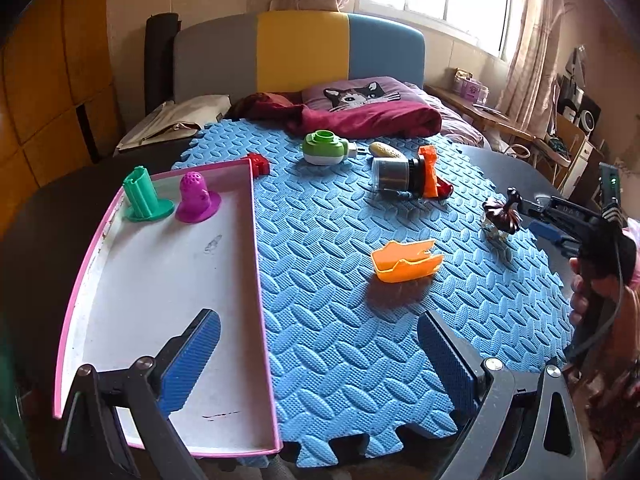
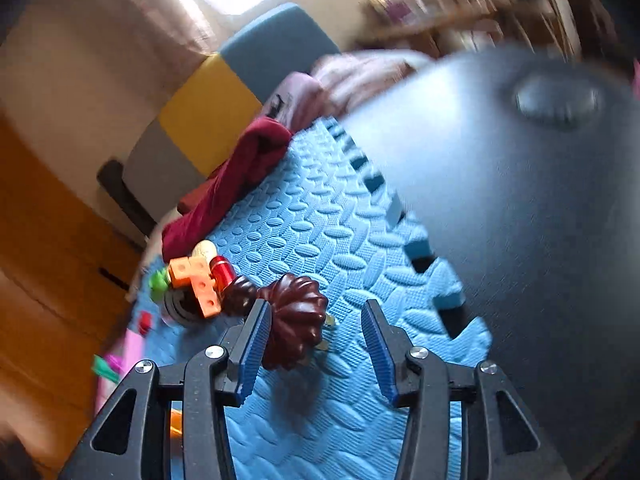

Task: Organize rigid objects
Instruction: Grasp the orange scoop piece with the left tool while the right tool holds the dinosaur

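My left gripper is open and holds nothing; it hangs over the near edge of the pink-rimmed white tray and the blue foam mat. In the tray stand a green piece and a purple piece. An orange boat-shaped piece lies mid-mat. On the right of the mat sits a dark brown ridged ornament, with my right gripper at it. In the right wrist view the right gripper is open around the ornament. The ornament sits close against the left finger, well apart from the right one.
Further back on the mat lie a green and white toy, a yellow piece, a glass jar with a black lid, an orange block and a red block. A dark red cloth lies behind. The mat rests on a dark round table.
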`<state>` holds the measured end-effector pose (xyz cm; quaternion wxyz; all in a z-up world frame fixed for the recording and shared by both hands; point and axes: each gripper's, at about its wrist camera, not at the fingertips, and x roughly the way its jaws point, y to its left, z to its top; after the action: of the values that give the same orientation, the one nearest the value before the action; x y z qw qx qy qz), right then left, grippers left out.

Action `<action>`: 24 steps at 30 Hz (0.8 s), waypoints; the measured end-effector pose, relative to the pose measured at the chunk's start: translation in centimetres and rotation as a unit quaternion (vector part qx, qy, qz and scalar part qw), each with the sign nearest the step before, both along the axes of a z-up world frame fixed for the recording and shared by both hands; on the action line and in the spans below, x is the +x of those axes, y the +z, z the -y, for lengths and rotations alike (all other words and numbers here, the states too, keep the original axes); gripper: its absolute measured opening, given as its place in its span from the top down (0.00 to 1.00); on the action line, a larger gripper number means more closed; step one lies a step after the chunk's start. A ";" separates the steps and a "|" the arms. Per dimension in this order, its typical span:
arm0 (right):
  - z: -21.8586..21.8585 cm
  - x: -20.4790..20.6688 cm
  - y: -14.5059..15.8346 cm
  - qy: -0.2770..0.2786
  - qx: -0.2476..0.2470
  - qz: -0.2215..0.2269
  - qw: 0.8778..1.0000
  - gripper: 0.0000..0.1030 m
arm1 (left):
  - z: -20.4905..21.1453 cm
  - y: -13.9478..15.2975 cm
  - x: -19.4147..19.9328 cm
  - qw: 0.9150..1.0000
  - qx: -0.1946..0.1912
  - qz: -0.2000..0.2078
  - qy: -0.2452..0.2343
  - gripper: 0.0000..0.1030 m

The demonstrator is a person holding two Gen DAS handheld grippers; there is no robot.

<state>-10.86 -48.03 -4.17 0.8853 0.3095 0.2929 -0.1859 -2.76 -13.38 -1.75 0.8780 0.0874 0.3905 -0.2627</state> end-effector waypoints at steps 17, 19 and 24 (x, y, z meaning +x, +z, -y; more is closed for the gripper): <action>-5.1 7.0 0.6 0.089 -0.165 -0.036 0.982 0.74 | 2.3 0.3 -0.2 0.999 0.032 0.016 -0.022 0.03; -5.1 7.2 0.5 0.088 -0.164 -0.038 0.982 0.78 | 2.8 0.3 -0.1 0.999 0.035 0.018 -0.026 0.03; -5.0 6.4 0.5 0.077 -0.155 -0.030 0.985 0.78 | 4.7 0.3 0.3 0.997 0.055 0.026 -0.046 0.03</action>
<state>-4.42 -43.05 -3.62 0.9251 0.1397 0.3098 -0.1696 -2.41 -18.06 -1.47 0.8686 0.1602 0.3771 -0.2786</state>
